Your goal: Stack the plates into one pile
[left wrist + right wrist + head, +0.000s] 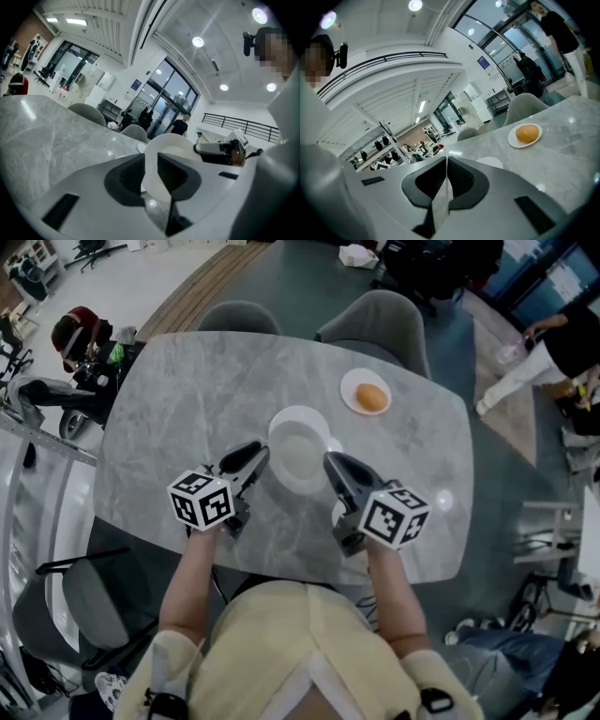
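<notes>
Careful: your left gripper (259, 452) has its fingers half open around the white plate's (300, 454) rim mid-table (169, 409), your right gripper (331, 461) fingers are closed and empty, so a lift now could drop it.

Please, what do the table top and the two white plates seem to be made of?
Table: it looks like grey marble or a stone-look surface with a polished finish, since pale veins and lamp reflections show. Big plate: probably glazed ceramic, though melamine is possible; it is an even, smooth white. Small plate: it seems to be the same white ware, but is too small to tell more.
</notes>
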Available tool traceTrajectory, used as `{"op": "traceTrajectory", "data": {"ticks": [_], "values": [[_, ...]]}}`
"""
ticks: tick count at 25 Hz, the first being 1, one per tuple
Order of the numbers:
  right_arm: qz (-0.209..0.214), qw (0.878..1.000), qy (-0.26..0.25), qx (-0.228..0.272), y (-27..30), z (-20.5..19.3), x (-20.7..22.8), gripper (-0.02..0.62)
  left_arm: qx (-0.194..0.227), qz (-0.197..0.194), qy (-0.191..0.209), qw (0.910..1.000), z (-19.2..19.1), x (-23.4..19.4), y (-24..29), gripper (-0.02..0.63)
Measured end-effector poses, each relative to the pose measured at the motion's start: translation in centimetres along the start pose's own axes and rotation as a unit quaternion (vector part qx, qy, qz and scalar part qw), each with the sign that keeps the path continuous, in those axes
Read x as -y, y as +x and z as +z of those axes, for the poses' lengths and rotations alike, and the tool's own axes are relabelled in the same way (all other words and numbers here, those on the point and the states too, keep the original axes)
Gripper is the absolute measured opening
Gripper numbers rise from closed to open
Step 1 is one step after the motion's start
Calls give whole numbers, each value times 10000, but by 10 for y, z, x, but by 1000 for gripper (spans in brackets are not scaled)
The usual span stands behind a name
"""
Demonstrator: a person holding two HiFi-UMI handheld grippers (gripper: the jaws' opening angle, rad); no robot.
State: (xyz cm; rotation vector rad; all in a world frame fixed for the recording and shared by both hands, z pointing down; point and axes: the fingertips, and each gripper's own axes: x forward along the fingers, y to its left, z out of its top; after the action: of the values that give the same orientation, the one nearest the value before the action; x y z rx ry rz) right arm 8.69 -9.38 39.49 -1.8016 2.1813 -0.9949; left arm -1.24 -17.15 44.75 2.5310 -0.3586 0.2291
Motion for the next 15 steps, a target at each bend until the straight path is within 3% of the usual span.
{"op": "traceTrajectory", "data": {"ticks": [2, 6, 9, 12, 15], "values": [[-55, 10000, -3, 15, 2, 2, 10, 14, 78, 30, 119, 9999, 7, 1, 5, 46], [92, 9996, 242, 99, 6, 11, 18, 12, -1, 334, 484, 9983, 9, -6, 17, 43], [162, 9996, 223, 89, 11, 18, 19, 12, -72, 296, 437, 9986, 4, -9, 28, 43], [281, 9988, 380, 129, 15, 21, 20, 12, -73, 218, 258, 9994, 0, -13, 41, 140], [488, 9977, 453, 150, 21, 29, 16, 12, -17, 128, 60, 9999, 1, -18, 51, 161]]}}
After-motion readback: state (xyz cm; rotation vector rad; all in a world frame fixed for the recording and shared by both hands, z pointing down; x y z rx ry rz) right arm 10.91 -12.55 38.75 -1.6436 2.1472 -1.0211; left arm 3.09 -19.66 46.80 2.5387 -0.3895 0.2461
